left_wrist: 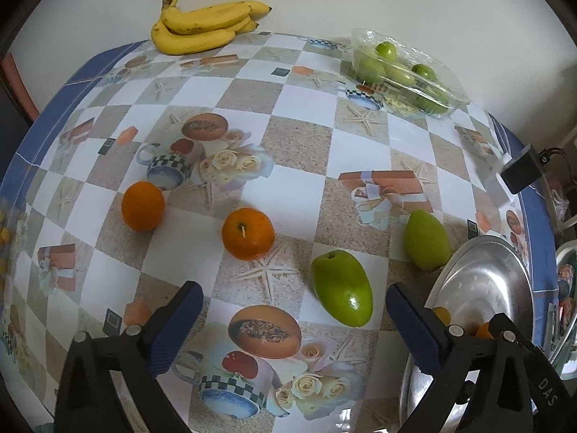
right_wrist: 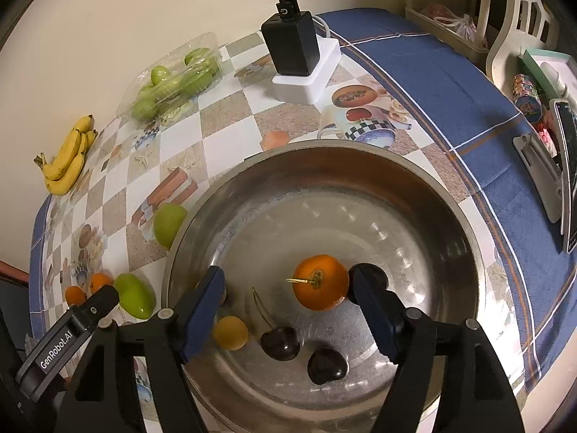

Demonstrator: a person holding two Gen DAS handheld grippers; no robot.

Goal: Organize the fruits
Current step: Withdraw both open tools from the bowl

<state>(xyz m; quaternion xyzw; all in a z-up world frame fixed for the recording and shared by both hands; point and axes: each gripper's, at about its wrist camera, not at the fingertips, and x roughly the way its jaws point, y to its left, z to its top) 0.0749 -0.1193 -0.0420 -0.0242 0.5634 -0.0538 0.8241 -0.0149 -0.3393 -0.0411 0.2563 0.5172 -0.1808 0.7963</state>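
Left fingers (left_wrist: 414, 321) spread wide, empty, right fingers (right_wrist: 375, 314) parted over bowl (right_wrist: 450, 195) (orange (right_wrist: 317, 283) lying loose between).

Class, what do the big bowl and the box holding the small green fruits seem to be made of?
Bowl: probably stainless steel, shiny finish; it mirrors light spots and fruit.
Box: thin clear plastic, glossy; the green fruits show through its crinkled walls.

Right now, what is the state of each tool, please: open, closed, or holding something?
Left tool: open, holding nothing, above the tablecloth.
Right tool: open, holding nothing, above the steel bowl; the orange lies free.
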